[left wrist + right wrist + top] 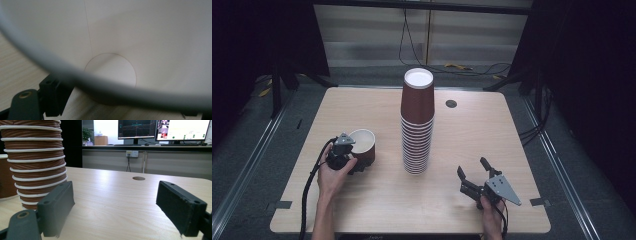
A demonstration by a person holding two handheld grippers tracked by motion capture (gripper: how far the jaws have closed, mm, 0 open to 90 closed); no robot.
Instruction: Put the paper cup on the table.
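On the light wood desk [377, 205] a single brown paper cup [362, 146] with a white inside stands upright at the left, mouth up, well apart from the tall stack of upside-down brown ribbed paper cups [417, 122] in the middle. The left tongs [352, 156], held in the person's left hand [332, 176], are at that single cup's near rim. In the left gripper view the cup's blurred white rim [105, 87] crosses the frame, with the round cup bottom [112, 68] seen down inside, and 1 black jaw stands outside the wall at lower left; the jaws are nearly together on the cup's wall, gripping it at the rim. The right tongs [474, 174], in the right hand [492, 220] near the desk's front right, rest low over the bare wood with their 2 jaws spread wide and nothing between them. In the right gripper view the stack's white rims [35, 160] rise at the left, and a round cable hole [138, 178] shows in the desk beyond. Behind it, monitors [160, 130] stand on a far counter; their writing is too small to read, and no print shows on the cups
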